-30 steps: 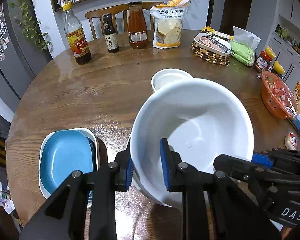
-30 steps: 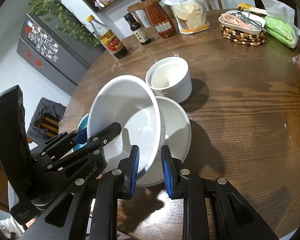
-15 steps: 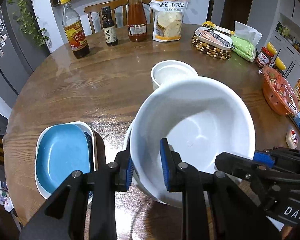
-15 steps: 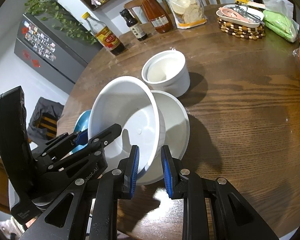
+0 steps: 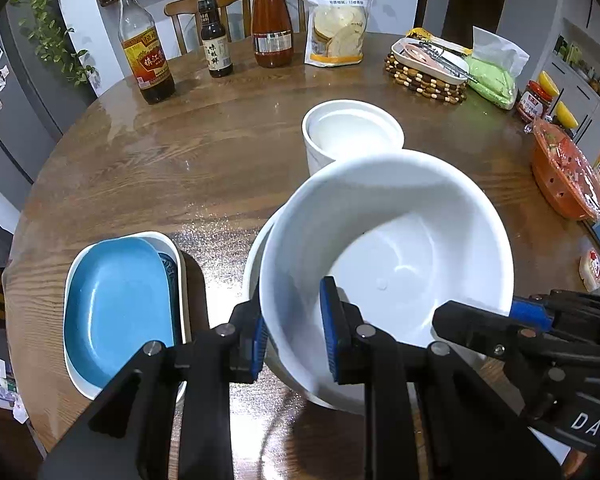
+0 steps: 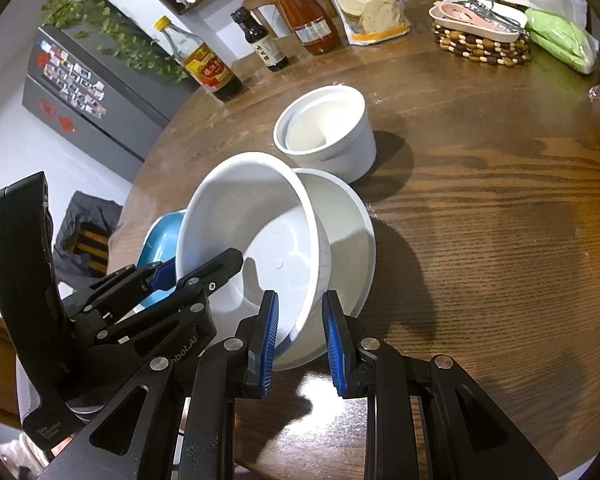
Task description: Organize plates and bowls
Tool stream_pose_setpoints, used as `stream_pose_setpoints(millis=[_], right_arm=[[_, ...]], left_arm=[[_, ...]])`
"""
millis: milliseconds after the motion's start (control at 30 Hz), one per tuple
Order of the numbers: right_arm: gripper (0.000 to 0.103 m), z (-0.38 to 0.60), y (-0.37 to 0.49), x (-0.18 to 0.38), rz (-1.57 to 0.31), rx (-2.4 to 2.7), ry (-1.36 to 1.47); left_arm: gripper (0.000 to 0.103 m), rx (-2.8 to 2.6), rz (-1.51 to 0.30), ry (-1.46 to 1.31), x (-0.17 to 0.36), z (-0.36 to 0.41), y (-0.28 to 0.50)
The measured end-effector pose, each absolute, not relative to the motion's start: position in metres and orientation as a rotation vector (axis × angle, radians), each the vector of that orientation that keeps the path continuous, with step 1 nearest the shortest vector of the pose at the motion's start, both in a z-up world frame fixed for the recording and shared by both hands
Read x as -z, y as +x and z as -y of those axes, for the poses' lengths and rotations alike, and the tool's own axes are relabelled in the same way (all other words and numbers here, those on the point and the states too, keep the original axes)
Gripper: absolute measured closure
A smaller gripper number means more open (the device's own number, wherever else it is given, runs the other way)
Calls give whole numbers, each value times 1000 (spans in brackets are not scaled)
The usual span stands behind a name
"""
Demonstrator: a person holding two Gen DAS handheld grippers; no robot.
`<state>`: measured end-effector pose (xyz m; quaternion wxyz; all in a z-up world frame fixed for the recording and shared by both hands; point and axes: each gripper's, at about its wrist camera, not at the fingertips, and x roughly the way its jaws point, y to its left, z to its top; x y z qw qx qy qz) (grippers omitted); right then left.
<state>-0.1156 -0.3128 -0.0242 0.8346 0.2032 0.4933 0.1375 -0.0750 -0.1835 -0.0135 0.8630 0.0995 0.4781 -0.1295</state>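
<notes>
I hold a large white bowl (image 5: 400,240) (image 6: 252,208) tilted, by both grippers. My left gripper (image 5: 294,332) (image 6: 198,266) is shut on its near rim, one blue pad inside and one outside. Its opposite rim is clamped by my right gripper (image 6: 300,336) (image 5: 484,314). A second large white bowl (image 6: 348,232) (image 5: 252,272) sits on the wooden table (image 5: 220,152) directly beneath, mostly hidden in the left wrist view. Small white bowls (image 5: 352,132) (image 6: 328,132) stand nested just behind. Left of them a blue plate (image 5: 116,308) (image 6: 160,240) lies in a white dish.
Along the far edge stand a vinegar bottle (image 5: 146,44), a small dark bottle (image 5: 216,40), a red sauce jar (image 5: 272,20) and a flour bag (image 5: 340,20). A beaded trivet with a tray (image 5: 428,68), a green bag (image 5: 492,76) and an orange colander (image 5: 560,172) sit on the right.
Both grippers keep the same hold on the bowl. The views have drifted a little, so the small bowls and bottles show more fully; nothing else has moved.
</notes>
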Motion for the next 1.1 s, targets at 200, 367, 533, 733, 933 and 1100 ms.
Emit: stream_pose_setpoints(millis=[200,367,533,733,933,1100], right_arm=[[77,312,-114,26,-1059,-288,421],[77,311,-112,27,-1064,-285,417],[77,311,-111,29,-1065,-281,418],[77,311,-110,30,-1067,-279,418],[77,311,-109,30,-1068,-276,413],[77,309,-108,29,-1067,-270,394]], left_arm=[[81,271,-1013,213,17,183,-74],[81,270,-1021,215,20,183,-73],[81,268,-1027,219,22,184,-72],[81,269,-1037,221,25,184,-71],[81,269,-1036,224,25,184,-71],[81,268,-1035,226,26,184,-70]])
